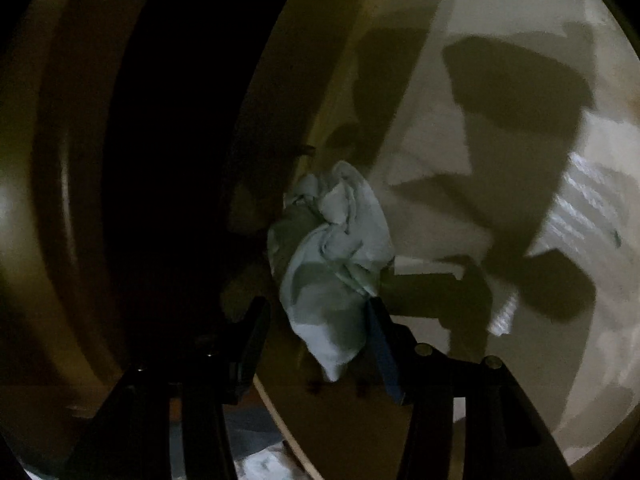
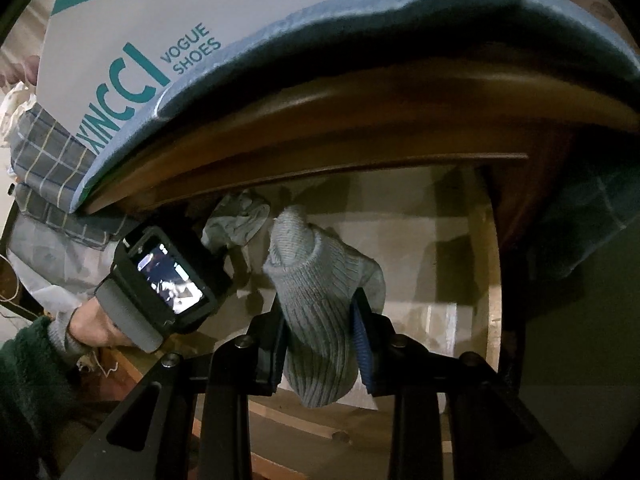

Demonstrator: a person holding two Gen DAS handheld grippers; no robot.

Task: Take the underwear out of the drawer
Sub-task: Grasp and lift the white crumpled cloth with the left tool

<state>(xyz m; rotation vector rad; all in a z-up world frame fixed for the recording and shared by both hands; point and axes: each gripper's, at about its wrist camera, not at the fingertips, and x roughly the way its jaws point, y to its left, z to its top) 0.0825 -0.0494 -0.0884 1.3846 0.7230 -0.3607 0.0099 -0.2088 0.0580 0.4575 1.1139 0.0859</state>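
A crumpled pale mint piece of underwear (image 1: 336,240) lies against the left wall of the open drawer (image 1: 440,152). My left gripper (image 1: 316,308) straddles it with the jaws apart. The cloth touches the right finger (image 1: 380,332), and a dark gap shows beside the left one. In the right wrist view the same cloth (image 2: 236,220) sits in the drawer's far left corner, just past the left gripper's camera body (image 2: 168,276). My right gripper (image 2: 320,320) is shut on a grey ribbed knit piece (image 2: 316,280), like a sock, held above the pale drawer floor (image 2: 408,236).
The wooden cabinet top (image 2: 320,132) overhangs the drawer. A blue cloth (image 2: 380,20) and a white shoe box (image 2: 160,12) rest on it. Checked grey fabric (image 2: 48,160) hangs at the left. A hand (image 2: 92,324) in a green fleecy sleeve (image 2: 24,392) holds the left gripper. The drawer's right wall (image 2: 494,280) is close.
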